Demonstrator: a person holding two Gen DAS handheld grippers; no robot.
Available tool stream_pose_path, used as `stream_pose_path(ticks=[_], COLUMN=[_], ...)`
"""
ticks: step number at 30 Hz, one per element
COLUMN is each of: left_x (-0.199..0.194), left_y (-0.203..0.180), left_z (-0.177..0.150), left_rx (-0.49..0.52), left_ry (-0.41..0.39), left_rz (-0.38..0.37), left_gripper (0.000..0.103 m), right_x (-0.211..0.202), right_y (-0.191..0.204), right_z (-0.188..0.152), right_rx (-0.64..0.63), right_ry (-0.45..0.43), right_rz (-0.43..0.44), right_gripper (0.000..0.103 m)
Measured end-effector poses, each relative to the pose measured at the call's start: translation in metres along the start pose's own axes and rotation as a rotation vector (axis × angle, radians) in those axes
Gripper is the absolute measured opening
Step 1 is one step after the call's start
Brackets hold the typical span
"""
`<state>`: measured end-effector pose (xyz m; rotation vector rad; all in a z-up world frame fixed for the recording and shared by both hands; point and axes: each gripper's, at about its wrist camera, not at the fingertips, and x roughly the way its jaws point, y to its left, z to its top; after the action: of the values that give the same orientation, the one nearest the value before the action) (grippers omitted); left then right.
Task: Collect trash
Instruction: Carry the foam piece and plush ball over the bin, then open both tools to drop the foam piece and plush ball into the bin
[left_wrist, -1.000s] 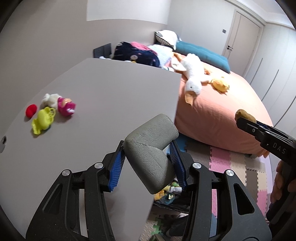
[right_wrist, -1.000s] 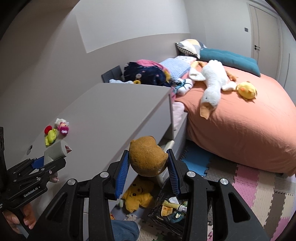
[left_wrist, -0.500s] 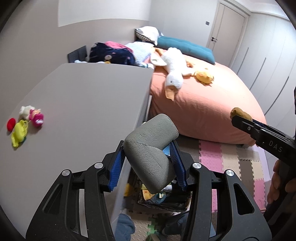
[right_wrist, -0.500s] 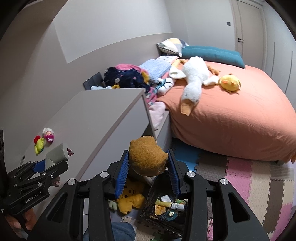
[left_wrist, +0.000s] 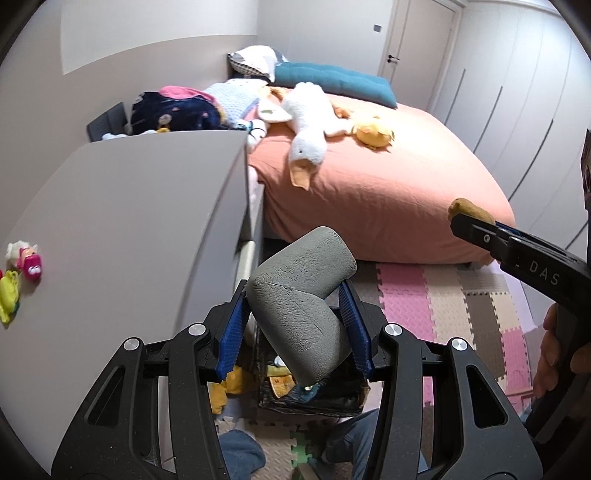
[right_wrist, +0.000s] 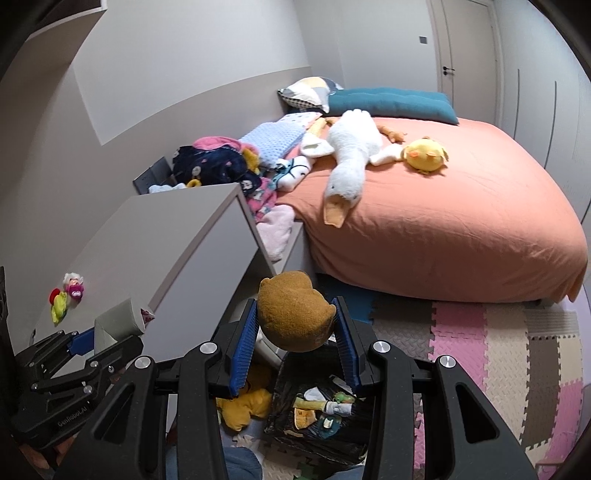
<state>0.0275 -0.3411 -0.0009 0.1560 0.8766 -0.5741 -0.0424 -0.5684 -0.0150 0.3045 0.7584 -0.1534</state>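
My left gripper is shut on a grey L-shaped foam corner guard and holds it above a black-lined trash bin on the floor. My right gripper is shut on a brown plush piece and holds it just above the same bin, which has several scraps in it. The right gripper also shows at the right of the left wrist view. The left gripper shows at the lower left of the right wrist view.
A grey dresser stands to the left with small toys on top. A bed with an orange sheet, a plush goose and a yellow chick is behind. Foam puzzle mats cover the floor. A yellow plush lies beside the bin.
Both grippers have swung right, off the dresser top and out over the floor, so the trash bin now lies under them. Each still holds its object.
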Motion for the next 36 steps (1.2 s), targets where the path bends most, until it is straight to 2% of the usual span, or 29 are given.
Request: stream_pose_path(ticks=[11, 21, 22, 23, 24, 25, 27, 36], left_x=[0.019, 0.036, 0.038, 0.039, 0.041, 0.041, 0.040, 0.034], left_y=[-0.021, -0.025, -0.024, -0.023, -0.022, -0.021, -0.020, 0.000], left_z=[0.004, 0.006, 0.007, 0.007, 0.008, 0.009, 0.010, 0.014], left_rx=[0.049, 0.072, 0.068, 0.066, 0.063, 0.064, 0.076, 0.043], left_ry=[0.027, 0.063, 0.071, 0.079, 0.084, 0.078, 0.065, 0.060], left_rz=[-0.034, -0.043, -0.041, -0.040, -0.031, -0.016, 0.017, 0.038], left_gripper=[0.048, 0.050, 0.053, 0.072, 0.094, 0.097, 0.097, 0.097], right_x=[0.000, 0.013, 0.014, 0.015, 0.016, 0.015, 0.014, 0.016], right_y=[-0.019, -0.032, -0.032, -0.032, -0.032, -0.032, -0.030, -0.017], right_z=[0.000, 0.006, 0.006, 0.008, 0.009, 0.011, 0.014, 0.019], right_rx=[0.031, 0.063, 0.067, 0.070, 0.074, 0.078, 0.074, 0.051], right_ry=[0.000, 0.017, 0.019, 0.020, 0.018, 0.009, -0.008, -0.009], right_rz=[-0.031, -0.048, -0.046, -0.045, -0.050, -0.058, -0.065, -0.043], right_gripper=[0.042, 0.042, 0.044, 0.046, 0.058, 0.067, 0.071, 0.072])
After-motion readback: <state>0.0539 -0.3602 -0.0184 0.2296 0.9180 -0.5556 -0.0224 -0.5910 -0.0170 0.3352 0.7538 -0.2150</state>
